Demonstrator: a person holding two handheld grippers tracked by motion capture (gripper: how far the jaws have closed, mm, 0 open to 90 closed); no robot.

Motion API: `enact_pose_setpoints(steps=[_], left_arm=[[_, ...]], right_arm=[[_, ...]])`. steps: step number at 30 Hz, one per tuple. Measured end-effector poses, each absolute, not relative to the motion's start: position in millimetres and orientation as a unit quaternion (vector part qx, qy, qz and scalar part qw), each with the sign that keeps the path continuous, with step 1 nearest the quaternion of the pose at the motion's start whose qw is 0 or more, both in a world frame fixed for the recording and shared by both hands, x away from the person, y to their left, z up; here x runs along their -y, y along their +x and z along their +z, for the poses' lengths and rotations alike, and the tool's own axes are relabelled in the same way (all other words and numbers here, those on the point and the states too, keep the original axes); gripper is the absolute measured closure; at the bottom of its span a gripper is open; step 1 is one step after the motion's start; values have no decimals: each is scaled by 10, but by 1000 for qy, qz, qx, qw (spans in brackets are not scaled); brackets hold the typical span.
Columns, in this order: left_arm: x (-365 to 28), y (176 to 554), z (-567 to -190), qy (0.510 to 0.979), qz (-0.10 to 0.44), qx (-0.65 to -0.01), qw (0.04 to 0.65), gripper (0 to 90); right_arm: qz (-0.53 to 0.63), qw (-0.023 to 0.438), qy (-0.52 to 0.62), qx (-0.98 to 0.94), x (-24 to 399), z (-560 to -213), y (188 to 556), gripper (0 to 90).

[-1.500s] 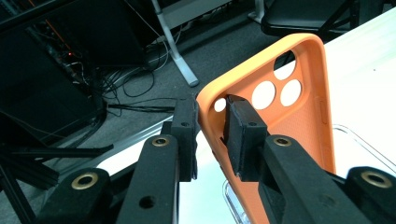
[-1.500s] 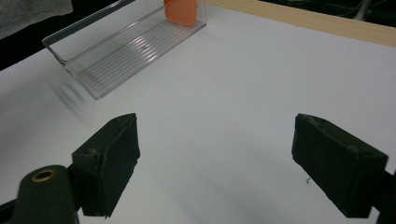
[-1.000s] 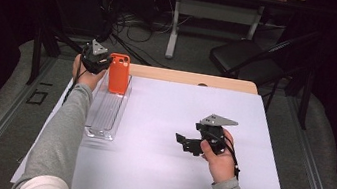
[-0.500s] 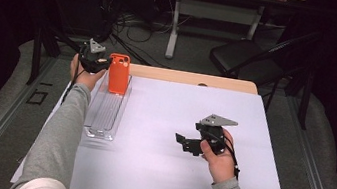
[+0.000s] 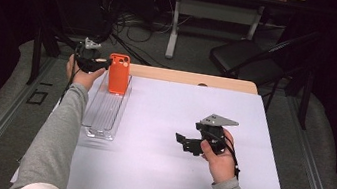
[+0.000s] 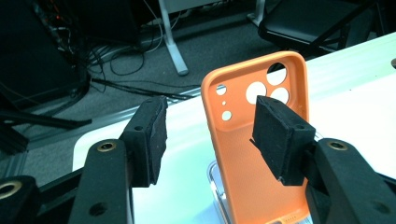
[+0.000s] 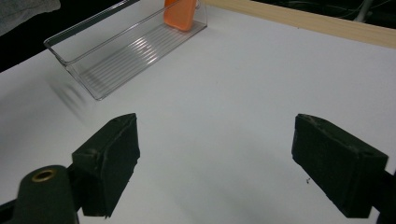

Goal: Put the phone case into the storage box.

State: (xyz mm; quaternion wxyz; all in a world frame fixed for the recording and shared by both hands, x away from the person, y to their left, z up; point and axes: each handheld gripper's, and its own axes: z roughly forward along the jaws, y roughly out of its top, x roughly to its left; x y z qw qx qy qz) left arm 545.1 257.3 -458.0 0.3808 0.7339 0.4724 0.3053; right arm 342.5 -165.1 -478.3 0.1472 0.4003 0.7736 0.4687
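Observation:
An orange phone case (image 5: 118, 74) stands upright at the far end of a clear plastic tray (image 5: 100, 114) on the left of the white table. My left gripper (image 5: 102, 64) is just to its left, its jaws having just been opening. In the left gripper view the case (image 6: 243, 154) rises beyond the parted jaws of the left gripper (image 6: 210, 126), and neither pad presses on it. My right gripper (image 5: 184, 143) hovers over the middle right of the table, open and pointing left. In the right gripper view the right gripper (image 7: 215, 158) has only bare table between its jaws, with the tray (image 7: 116, 51) and case (image 7: 180, 11) far off.
A wooden strip (image 5: 194, 78) runs along the far edge of the white table top (image 5: 154, 173). Behind the table are a black chair (image 5: 242, 60), a desk leg (image 5: 174, 24) and loose cables on the floor.
The left gripper's jaws have spread apart and let go of the orange case, which stays upright in the tray. The right hand has kept still.

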Motion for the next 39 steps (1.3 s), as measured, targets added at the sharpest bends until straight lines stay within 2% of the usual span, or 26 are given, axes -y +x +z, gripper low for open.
enact_pose_setpoints(steps=[13,30,39], left_arm=[[-2544,5349,-4472,736,287,-484,377,429],[-2503,5167,-4304,743,232,-480,404,278],[-2445,5019,-4185,753,211,-465,414,278]], right_arm=[[468,145,397,-776,1643,-4780,3430,147],[469,160,404,-769,1717,-4739,3402,146],[472,159,407,-766,1778,-4693,3396,141]])
